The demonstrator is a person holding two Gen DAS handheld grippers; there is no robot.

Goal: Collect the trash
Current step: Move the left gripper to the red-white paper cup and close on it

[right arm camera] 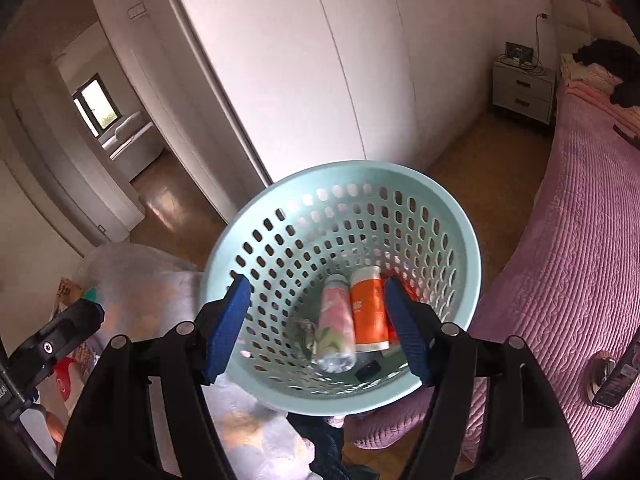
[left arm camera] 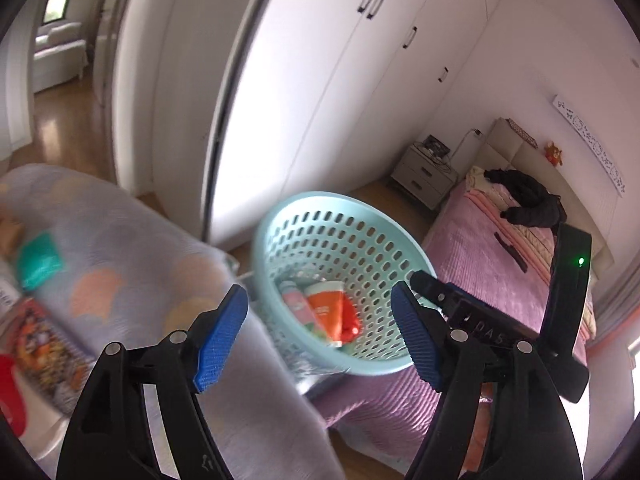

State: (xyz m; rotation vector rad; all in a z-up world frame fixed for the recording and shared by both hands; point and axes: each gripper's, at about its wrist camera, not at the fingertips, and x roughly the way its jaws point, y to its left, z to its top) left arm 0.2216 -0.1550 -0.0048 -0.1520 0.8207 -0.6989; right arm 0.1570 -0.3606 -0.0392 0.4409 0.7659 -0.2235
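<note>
Both tongs stand with their blue pads spread and nothing between them. The right gripper [right arm camera: 316, 324] hangs directly over the mouth of the pale blue basket [right arm camera: 460, 216]; the left gripper [left arm camera: 320, 336] hangs beside it, turned toward the same basket from the side of the patterned quilt [left arm camera: 140, 240].

The basket sits tilted at the near corner of the pink bed [right arm camera: 580, 240], its rim against the quilt. Lying in its bottom are a pink bottle [right arm camera: 334, 328], an orange tube [right arm camera: 368, 312] just beside it, something red under the right pad, and a small dark scrap.

More apparent trash lies blurred at the quilt's left edge: a teal packet [left arm camera: 38, 260] and a printed wrapper [left arm camera: 44, 344].

By my reading, a drop into the basket is complete. The next move calls for swinging an empty gripper to those leftovers, closing on one and carrying it back.

Beyond stand the nightstand [left arm camera: 424, 172] and wardrobe [left arm camera: 320, 80].
</note>
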